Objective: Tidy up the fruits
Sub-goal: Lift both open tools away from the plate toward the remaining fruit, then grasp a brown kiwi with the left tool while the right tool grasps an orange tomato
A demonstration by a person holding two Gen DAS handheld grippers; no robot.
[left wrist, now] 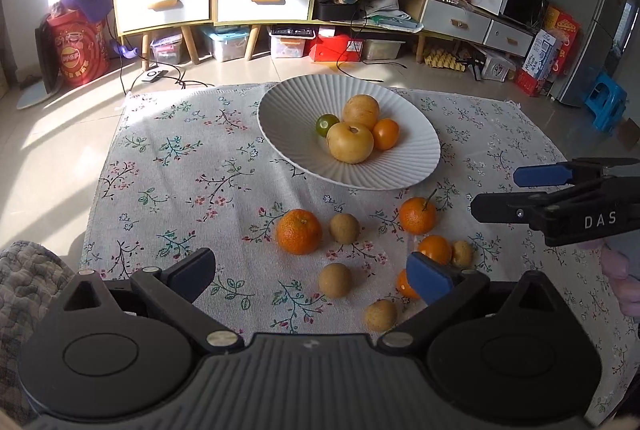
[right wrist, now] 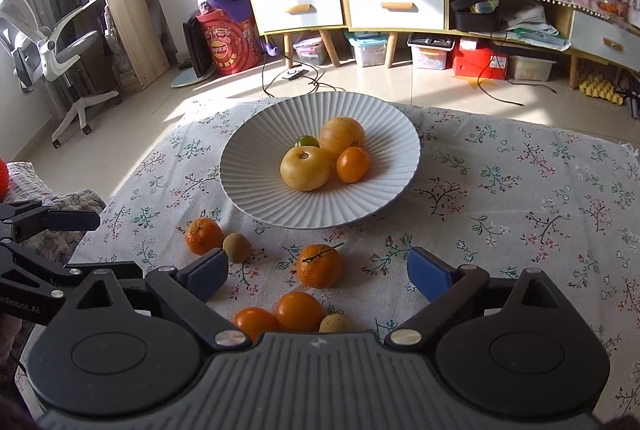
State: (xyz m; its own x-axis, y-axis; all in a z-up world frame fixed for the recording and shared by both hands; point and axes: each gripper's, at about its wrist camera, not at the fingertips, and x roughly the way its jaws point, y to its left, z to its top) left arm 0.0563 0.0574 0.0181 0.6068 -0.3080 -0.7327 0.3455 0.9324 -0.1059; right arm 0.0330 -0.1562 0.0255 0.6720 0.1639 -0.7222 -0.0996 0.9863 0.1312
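Nearest us, our left gripper (left wrist: 310,272) stands wide open over the floral cloth (left wrist: 180,166), nothing between its pads; a small brown fruit (left wrist: 335,279) lies just ahead of it. Our right gripper (right wrist: 316,272) is likewise spread wide and empty, a stemmed mandarin (right wrist: 319,265) framed between its fingers but untouched. We judge both are poised to choose a next fruit. Loose oranges and brown fruits are scattered on the cloth, short of the plate. One orange (left wrist: 405,284) is partly hidden behind the left gripper's blue pad (left wrist: 428,280). Farther off, the ribbed white plate (left wrist: 288,134) already holds two pale round fruits, an orange one and a green one, the last half hidden.
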